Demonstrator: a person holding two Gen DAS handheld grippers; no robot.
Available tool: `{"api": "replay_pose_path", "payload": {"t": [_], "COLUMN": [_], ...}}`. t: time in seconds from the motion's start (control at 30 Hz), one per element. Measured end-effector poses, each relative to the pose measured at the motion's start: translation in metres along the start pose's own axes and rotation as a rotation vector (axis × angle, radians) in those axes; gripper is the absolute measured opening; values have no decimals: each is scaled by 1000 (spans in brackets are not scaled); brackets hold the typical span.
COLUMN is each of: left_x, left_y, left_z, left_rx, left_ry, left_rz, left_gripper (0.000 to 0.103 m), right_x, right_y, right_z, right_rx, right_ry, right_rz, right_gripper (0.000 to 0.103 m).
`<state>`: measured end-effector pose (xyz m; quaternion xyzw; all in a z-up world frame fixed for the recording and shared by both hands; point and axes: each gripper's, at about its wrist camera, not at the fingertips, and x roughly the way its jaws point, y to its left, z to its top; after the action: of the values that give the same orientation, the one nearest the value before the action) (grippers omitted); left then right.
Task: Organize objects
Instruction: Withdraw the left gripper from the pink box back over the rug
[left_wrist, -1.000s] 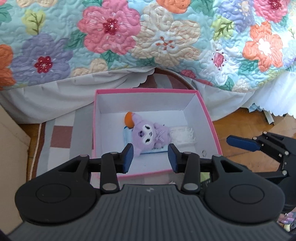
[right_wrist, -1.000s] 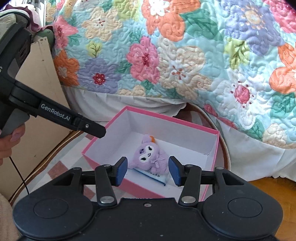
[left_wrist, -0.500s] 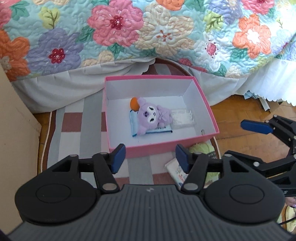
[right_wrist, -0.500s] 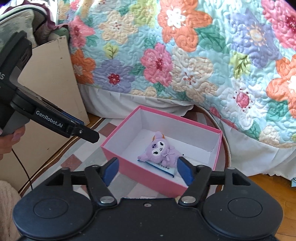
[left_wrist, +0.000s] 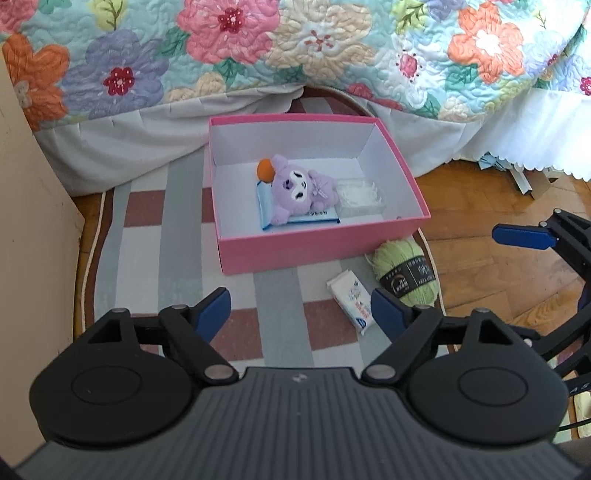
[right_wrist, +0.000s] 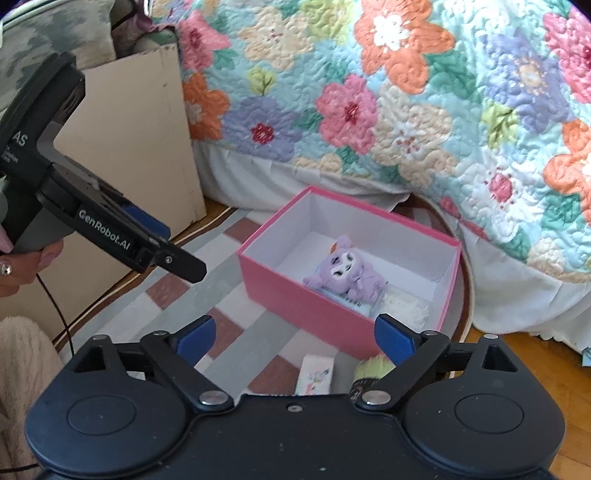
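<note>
A pink box (left_wrist: 321, 242) (right_wrist: 295, 291) stands on the striped rug by the bed. Inside lie a purple plush toy (left_wrist: 301, 188) (right_wrist: 341, 275), an orange ball (left_wrist: 265, 169), a blue packet (left_wrist: 295, 218) and a clear plastic case (left_wrist: 360, 194) (right_wrist: 404, 306). In front of the box lie a white tissue pack (left_wrist: 351, 297) (right_wrist: 314, 374) and a green yarn skein (left_wrist: 404, 271) (right_wrist: 371, 367). My left gripper (left_wrist: 301, 314) (right_wrist: 177, 254) is open and empty, above the rug short of the box. My right gripper (right_wrist: 295, 338) (left_wrist: 524, 236) is open and empty, near the yarn.
A floral quilt (left_wrist: 295, 48) hangs over the bed behind the box. A beige board (left_wrist: 33, 206) (right_wrist: 136, 147) stands at the left. Wood floor (left_wrist: 480, 206) lies right of the rug (left_wrist: 155, 258), with paper scraps (left_wrist: 517, 181) by the bed skirt.
Both grippers have pulled back and up from the box and opened wider. The tissue pack and the yarn have come into view in front of the box.
</note>
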<state>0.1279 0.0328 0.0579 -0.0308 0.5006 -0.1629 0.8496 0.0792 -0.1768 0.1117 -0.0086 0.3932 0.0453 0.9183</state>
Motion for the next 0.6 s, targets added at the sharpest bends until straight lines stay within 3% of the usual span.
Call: {"api": "replay_pose_path", "payload": {"t": [0.6], "left_x": [33], "left_y": [16], "left_z": [-24], "left_rx": [-69], "left_ry": [127], "left_rz": [-31], "left_gripper": [91], "right_x": [16], "right_y": [27], "right_z": [-24], "right_rx": [-19], "right_ry": [74], "right_rz": [69], "right_gripper": [95]}}
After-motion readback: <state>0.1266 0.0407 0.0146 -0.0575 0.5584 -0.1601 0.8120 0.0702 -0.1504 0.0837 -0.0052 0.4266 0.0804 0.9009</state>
